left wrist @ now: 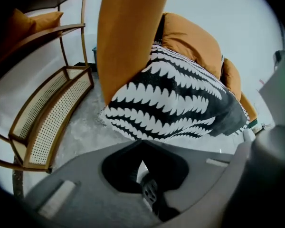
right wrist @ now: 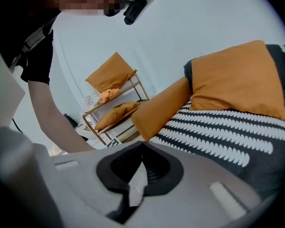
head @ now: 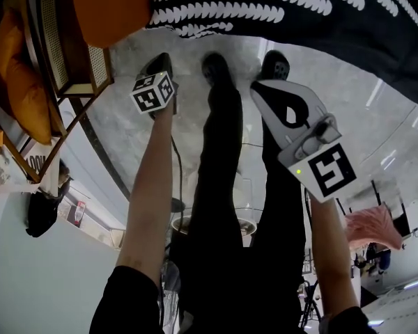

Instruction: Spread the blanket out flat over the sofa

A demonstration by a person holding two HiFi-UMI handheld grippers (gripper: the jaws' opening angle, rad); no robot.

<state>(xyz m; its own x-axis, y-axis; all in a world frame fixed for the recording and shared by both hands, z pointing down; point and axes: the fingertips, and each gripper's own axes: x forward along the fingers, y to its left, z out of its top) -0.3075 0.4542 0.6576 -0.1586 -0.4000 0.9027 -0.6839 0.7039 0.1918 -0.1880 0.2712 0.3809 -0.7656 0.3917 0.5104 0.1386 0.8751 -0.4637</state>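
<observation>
Blanket (left wrist: 171,103) draped on sofa (left wrist: 128,37) | left tool (left wrist: 141,142) clenched, empty | right tool (right wrist: 142,144) clenched, empty

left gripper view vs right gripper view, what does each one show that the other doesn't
Only the left gripper view: the grey marbled floor below the hanging edge of the black-and-white scallop-patterned blanket.
Only the right gripper view: the person's bare forearm and the black head-mounted camera.
Both: the blanket lying on the orange sofa and the wooden-framed shelf unit with orange cushions. Each view also shows its own jaws shut on nothing: the left hand-held gripper and the right hand-held gripper.
</observation>
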